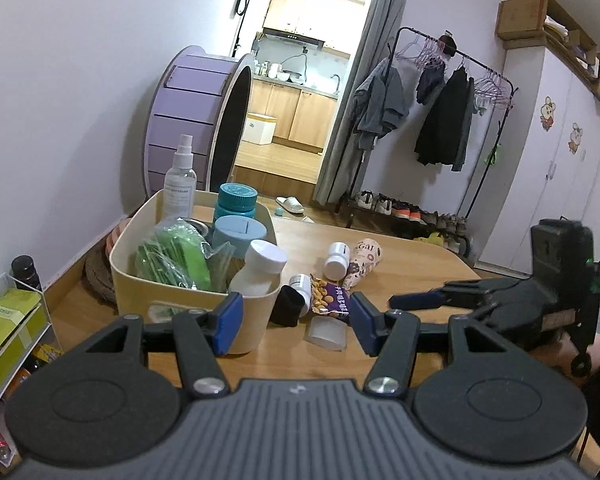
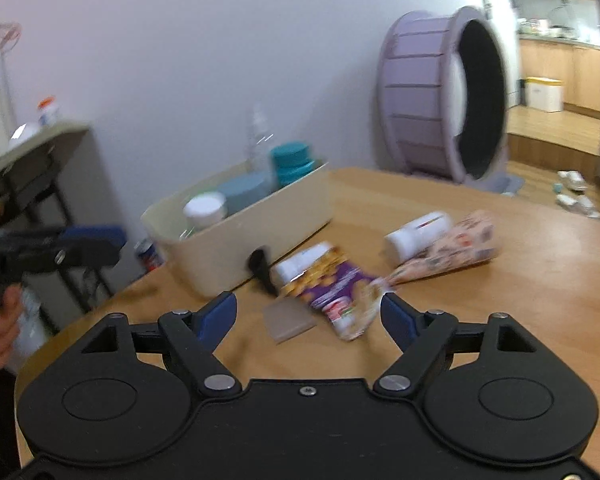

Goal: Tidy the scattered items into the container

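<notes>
Both my grippers, left gripper (image 1: 296, 322) and right gripper (image 2: 308, 316), stand with jaws wide, empty. The container (image 1: 132, 240) sits part-filled on the table (image 1: 419, 264). Next: close on the purple snack packet (image 2: 331, 284) beside it.

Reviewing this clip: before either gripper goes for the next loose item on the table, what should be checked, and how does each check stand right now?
1. Right gripper empty with jaws apart: ok.
2. Left gripper empty with jaws apart: ok.
3. Purple snack packet lies flat on the table, straight ahead of the right gripper, nothing on top: ok.
4. Packet free of its neighbours: not ok; a small white bottle touches its far edge and a clear flat piece lies right beside it.
5. Room left in the cream container: cannot tell; it already looks crowded, with a white bottle leaning at the near rim.
6. Right wrist picture sharp enough to aim: not ok, blurred.
</notes>
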Motion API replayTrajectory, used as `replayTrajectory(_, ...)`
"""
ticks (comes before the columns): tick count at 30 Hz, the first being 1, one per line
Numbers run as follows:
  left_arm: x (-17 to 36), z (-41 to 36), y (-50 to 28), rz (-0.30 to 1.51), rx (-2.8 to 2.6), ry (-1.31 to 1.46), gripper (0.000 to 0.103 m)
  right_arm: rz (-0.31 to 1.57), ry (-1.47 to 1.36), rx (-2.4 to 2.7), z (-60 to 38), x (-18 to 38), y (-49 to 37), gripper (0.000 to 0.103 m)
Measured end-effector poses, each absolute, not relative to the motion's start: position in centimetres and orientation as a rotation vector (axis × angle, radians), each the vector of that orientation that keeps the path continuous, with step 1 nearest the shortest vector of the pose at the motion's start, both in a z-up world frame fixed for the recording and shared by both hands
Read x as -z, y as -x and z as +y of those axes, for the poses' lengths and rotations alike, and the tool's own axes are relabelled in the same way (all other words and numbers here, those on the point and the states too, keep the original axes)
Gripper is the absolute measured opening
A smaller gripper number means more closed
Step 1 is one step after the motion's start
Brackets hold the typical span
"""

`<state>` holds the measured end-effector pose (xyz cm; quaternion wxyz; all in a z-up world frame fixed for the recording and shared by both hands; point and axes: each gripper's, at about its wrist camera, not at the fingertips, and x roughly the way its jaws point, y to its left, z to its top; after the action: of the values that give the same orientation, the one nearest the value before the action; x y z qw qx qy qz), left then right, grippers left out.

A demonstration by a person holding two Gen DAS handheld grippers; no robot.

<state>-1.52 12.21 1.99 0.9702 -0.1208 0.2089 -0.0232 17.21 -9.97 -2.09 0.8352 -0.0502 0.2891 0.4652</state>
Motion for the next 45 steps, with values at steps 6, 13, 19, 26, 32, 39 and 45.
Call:
replayTrajectory(6,-2.0,11.8,1.4,0.437,0.05,0.228,0.058,0.67,0.177,-1.052,-7.1,3.6,-17.8,0.076)
replayTrajectory(13,-2.0,11.9,1.3,0.432,0.055,0.239,0.058,0.682,0.219,-1.084,-5.8,4.7,-17.7,0.065)
replayTrajectory(19,-2.0,12.0,1.4,0.431,0.051,0.243,0.058,0.639,0.264,-1.071,-5.1,5.0,-18.1,0.058)
replayTrajectory(26,-2.2,12.3,1.5,0.427,0.045,0.257,0.058,0.597,0.316,-1.049,-5.4,5.0,-17.9,0.029)
replayTrajectory(32,-2.3,12.4,1.5,0.422,0.042,0.261,0.058,0.587,0.277,-1.035,-7.0,4.4,-17.3,0.019)
replayTrajectory(39,-2.8,13.0,2.2,0.394,0.028,0.279,0.058,0.515,0.16,-1.024,-9.5,1.2,-16.5,0.019)
replayTrajectory(45,-3.1,13.9,2.8,0.377,0.006,0.291,0.058,0.441,0.095,-1.077,-8.7,-2.3,-16.1,0.019)
